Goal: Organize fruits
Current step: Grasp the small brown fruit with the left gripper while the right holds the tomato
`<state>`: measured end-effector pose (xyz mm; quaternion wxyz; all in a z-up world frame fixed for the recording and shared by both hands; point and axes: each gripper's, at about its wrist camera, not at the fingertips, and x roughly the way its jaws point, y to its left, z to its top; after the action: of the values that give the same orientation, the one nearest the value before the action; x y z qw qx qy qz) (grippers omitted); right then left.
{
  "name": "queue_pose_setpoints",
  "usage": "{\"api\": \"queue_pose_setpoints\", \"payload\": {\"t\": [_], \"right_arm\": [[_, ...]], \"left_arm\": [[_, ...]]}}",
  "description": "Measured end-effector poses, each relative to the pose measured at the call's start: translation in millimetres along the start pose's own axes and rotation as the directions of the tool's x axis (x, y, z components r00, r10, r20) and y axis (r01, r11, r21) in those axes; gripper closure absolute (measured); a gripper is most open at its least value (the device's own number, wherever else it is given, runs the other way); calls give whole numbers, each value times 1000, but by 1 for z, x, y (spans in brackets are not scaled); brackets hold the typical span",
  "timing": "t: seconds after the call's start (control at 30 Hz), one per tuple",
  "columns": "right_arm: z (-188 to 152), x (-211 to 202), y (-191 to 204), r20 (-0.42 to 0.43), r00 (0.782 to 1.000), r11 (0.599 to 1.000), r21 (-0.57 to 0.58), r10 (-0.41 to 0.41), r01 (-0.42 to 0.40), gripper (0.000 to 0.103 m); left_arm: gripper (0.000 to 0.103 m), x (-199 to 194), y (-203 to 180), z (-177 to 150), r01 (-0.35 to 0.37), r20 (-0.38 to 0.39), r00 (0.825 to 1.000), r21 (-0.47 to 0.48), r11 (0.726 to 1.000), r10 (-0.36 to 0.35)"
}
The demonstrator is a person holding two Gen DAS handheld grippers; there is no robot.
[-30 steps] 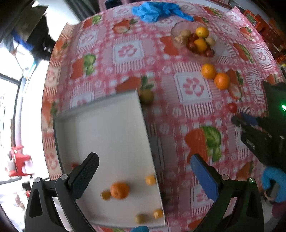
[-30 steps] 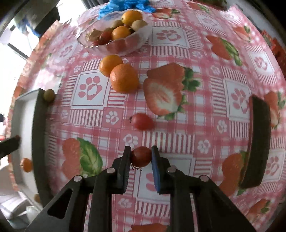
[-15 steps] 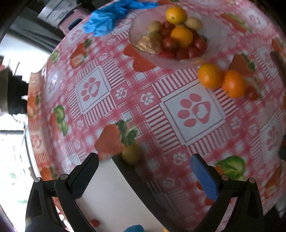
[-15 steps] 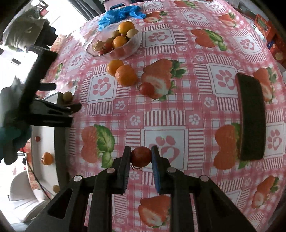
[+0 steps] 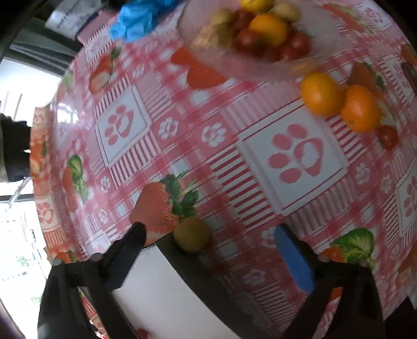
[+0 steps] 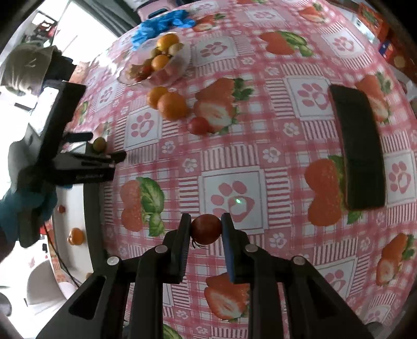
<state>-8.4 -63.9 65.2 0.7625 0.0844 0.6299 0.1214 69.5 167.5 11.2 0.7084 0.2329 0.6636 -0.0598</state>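
Note:
My right gripper (image 6: 205, 229) is shut on a red cherry tomato (image 6: 206, 229), held above the checked tablecloth. My left gripper (image 5: 208, 249) points down at a small yellow-green fruit (image 5: 192, 234) resting against the far corner of the white tray (image 5: 166, 292). Its jaws are closing, the fruit lies between them, and the pads stand clear of it. The right wrist view shows that same fruit (image 6: 99, 143) between the left gripper's fingers (image 6: 78, 136). A clear bowl (image 5: 260, 62) of mixed fruit stands at the back, with two oranges (image 5: 321, 94) and a tomato (image 5: 387, 137) beside it.
A blue glove (image 6: 161, 24) lies behind the bowl (image 6: 179, 68). A black rectangular block (image 6: 361, 148) lies at the right of the table. The tray (image 6: 91, 221) holds a small orange (image 6: 76, 236) and a tiny red fruit (image 6: 61, 208). A loose tomato (image 6: 198, 125) sits by a printed strawberry.
My left gripper swung from over the tray to the yellow-green fruit at its corner, sank toward it, and its jaws narrowed. My right gripper rose and drew back with the tomato.

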Motion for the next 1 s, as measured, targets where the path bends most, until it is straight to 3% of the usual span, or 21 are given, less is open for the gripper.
{"api": "queue_pose_setpoints", "payload": {"t": [0.1, 0.17, 0.2, 0.23, 0.33, 0.47, 0.57, 0.73, 0.87, 1.0], "right_arm": [[-2, 2, -8, -8, 1000, 1000, 30, -3, 4, 76], [-3, 5, -11, -18, 1000, 999, 40, -5, 5, 63], [-3, 5, -12, -20, 1000, 999, 43, -8, 9, 46], [-5, 5, -13, -17, 1000, 999, 46, -17, 17, 34], [-10, 5, -15, -17, 999, 998, 45, -46, 47, 25], [-18, 14, -21, -50, 997, 996, 60, -62, 65, 22], [-26, 20, -24, -71, 994, 994, 59, -88, 92, 22], [-37, 27, -30, -98, 987, 989, 56, -128, 133, 21], [-41, 37, -31, -122, 981, 986, 41, -153, 160, 21], [-47, 44, -29, -130, 975, 983, 7, -182, 184, 15]], "left_arm": [[14, -13, -19, -4, 76, 29, 997, -15, 997, -75], [14, -20, -34, -7, 118, 45, 992, -20, 993, -117], [14, -24, -43, -10, 130, 53, 990, -28, 991, -128], [14, -27, -50, -12, 132, 62, 990, -35, 991, -130], [14, -40, -65, -26, 124, 105, 988, -64, 990, -117], [14, -50, -71, -55, 100, 132, 988, -133, 986, -82], [14, -44, -66, -85, 105, 96, 992, -198, 975, -87], [14, -22, -55, -115, 83, 24, 997, -218, 972, -79], [12, -23, -47, -119, 110, 34, 994, -224, 968, -105], [12, -13, -16, -97, 164, 46, 986, -267, 949, -158]]}}
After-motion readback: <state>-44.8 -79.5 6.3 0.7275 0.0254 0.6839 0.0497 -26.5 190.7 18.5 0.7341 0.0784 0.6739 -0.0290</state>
